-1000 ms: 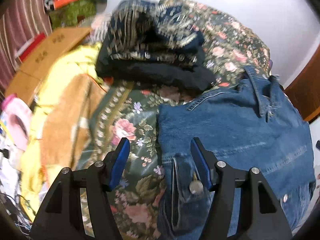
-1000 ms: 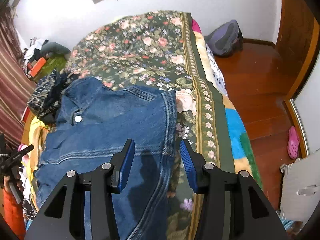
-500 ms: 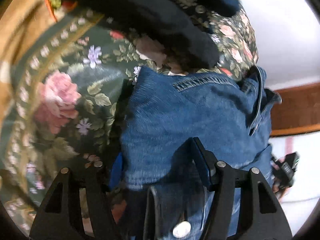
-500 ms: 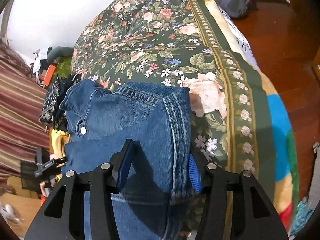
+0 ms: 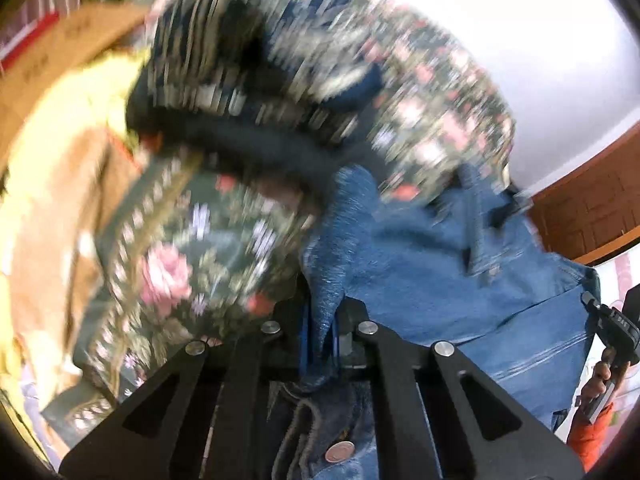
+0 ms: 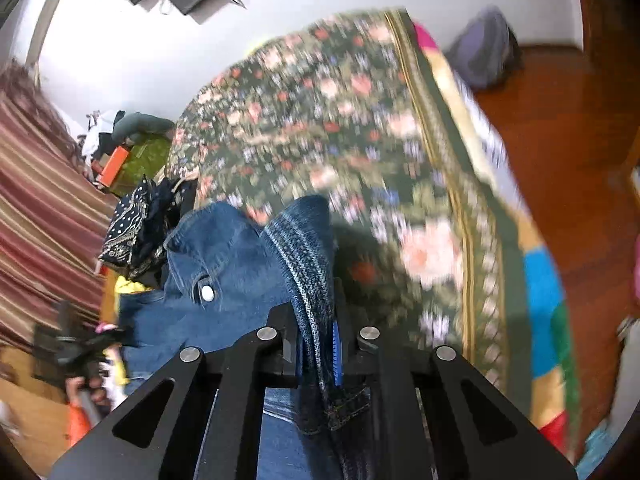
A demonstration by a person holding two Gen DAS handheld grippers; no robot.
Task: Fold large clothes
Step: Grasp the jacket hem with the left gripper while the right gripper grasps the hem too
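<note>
A blue denim jacket [image 5: 440, 280] lies on a bed with a dark floral bedspread [image 5: 192, 248]. My left gripper [image 5: 320, 336] is shut on the jacket's left edge and has it pulled up off the bed. My right gripper [image 6: 318, 336] is shut on the jacket's right edge [image 6: 308, 256], which stands up between the jaws. The jacket's collar and a white snap button [image 6: 207, 292] show in the right wrist view. Both views are blurred by motion.
A pile of dark patterned clothes [image 5: 260, 92] sits on the bed beyond the jacket, also visible in the right wrist view [image 6: 140, 232]. Yellow and brown cloth [image 5: 68, 184] lies to the left. The bed's right edge [image 6: 540, 280] drops to a wooden floor [image 6: 580, 160].
Both grippers came down over the jacket's side edges, closed on them, and now lift the denim; both views have swung and blurred.
</note>
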